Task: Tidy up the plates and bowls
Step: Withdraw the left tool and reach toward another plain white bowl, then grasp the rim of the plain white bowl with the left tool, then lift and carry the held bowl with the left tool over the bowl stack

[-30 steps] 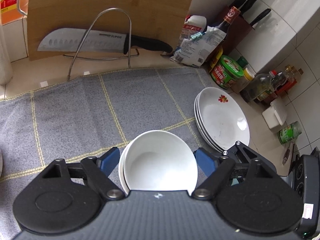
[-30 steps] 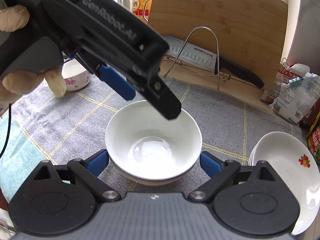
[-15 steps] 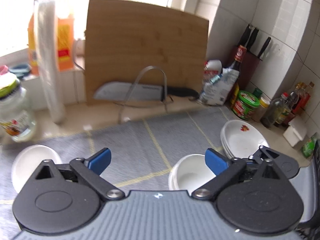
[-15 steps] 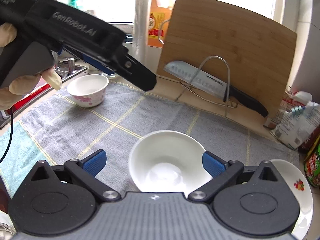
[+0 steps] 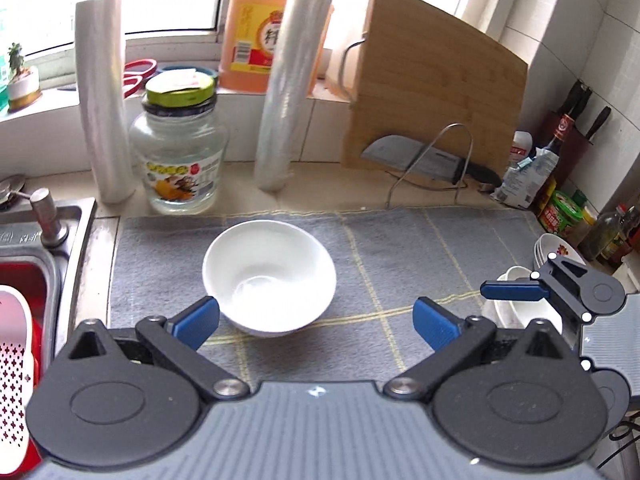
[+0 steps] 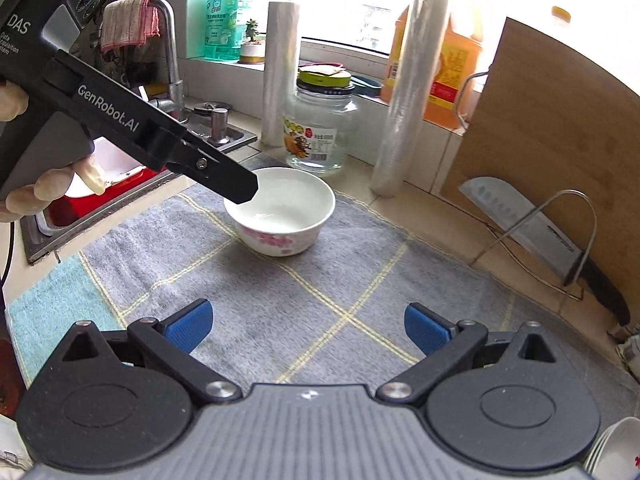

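A white bowl with pink flowers on its side (image 5: 269, 276) (image 6: 280, 210) stands on the grey checked mat (image 5: 400, 256). My left gripper (image 5: 316, 320) is open and empty, just short of this bowl; its body (image 6: 120, 116) hangs over the bowl's left in the right wrist view. My right gripper (image 6: 306, 328) is open and empty above the mat, and shows at the right (image 5: 516, 291) in the left wrist view. Stacked white bowls (image 5: 510, 308) sit under it. A stack of flower-printed plates (image 5: 556, 250) (image 6: 616, 452) lies at the mat's right end.
A sink (image 5: 36, 248) with a red basin borders the mat's left. A glass jar (image 5: 180, 152), two rolls of plastic film (image 5: 102, 100), an orange oil jug (image 5: 256, 28), a cutting board (image 5: 436, 92), a knife on a wire rack (image 5: 432, 164) and sauce bottles (image 5: 568, 208) line the back.
Both grippers have pulled back from the stacked white bowls and swung left. The left one now faces the flowered bowl near the sink.
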Motion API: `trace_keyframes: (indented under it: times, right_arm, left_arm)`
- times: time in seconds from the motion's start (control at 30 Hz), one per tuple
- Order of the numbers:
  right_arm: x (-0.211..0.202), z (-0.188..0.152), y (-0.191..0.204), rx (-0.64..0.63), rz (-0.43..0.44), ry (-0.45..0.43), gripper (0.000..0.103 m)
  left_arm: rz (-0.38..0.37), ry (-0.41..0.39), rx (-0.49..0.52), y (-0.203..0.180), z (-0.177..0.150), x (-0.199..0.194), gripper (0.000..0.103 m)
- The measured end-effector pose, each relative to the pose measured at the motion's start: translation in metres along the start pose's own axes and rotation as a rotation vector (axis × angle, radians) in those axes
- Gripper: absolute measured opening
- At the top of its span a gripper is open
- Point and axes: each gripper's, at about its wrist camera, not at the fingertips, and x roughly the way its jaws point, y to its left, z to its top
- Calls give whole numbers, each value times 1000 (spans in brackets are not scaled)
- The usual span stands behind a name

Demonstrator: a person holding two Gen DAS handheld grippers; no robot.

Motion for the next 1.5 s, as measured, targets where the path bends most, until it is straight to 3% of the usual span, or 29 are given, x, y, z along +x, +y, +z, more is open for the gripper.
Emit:
trace_keyframes:
  times: [0.1,0.27,0.83,1.3,1.5]
  right_arm:
    - [17,8,9,9,-1,26,103]
    - [42,17,20,25,-20,63,103]
    - [119,43,20,21,-27,132,101]
    - [138,54,21,-15,-22,94,92]
    - [136,57,24,-22,-29,89,92]
  left_arm:
    - [12,32,-12,26,2,12,102]
    - [-89,79,-51,55,12,32,102]
    - [-219,170,-67,78,49,106,100]
    - [-265,175,-85,80,52,112,80]
    - [-260,170,-86,81,53,112,77]
